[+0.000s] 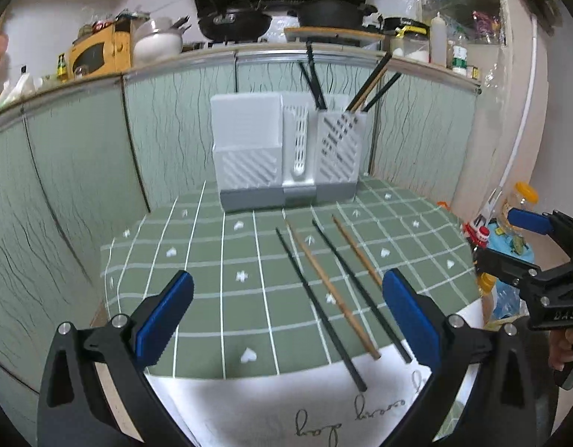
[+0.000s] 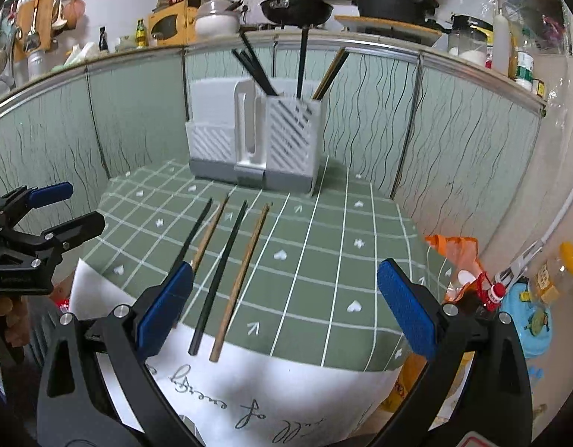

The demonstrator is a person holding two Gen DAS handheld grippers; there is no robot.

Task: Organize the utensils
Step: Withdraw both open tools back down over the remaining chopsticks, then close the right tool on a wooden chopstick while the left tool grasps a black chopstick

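While four chopsticks wait on a small table with a green checked cloth [image 1: 219,260], both grippers hover above its near edge with their blue-padded fingers spread wide and nothing between them. The chopsticks lie side by side, alternating dark and wooden: a dark chopstick [image 1: 316,301] furthest left, then a wooden chopstick [image 1: 331,290], a second dark one [image 1: 357,287] and a second wooden one [image 1: 355,251]. Their long axes run from the near edge of the table, where the handle ends overhang onto a white sheet with handwriting [image 1: 286,402], back toward a white utensil holder [image 1: 286,156] standing at the far side. Several chopsticks already stand upright in the holder's right-hand compartment [image 1: 340,149]. Seen from the left gripper [image 1: 286,324], the loose chopsticks lie ahead and toward its right finger, which covers the near end of the rightmost one. Seen from the right gripper [image 2: 286,313], they lie ahead and toward its left finger, with the two leftmost partly hidden behind it. So the chopsticks sit between the two grippers, near each, and neither looks clearly nearer. Since the sticks point roughly along the fingers, a grasp would probably close across a stick's thin width.
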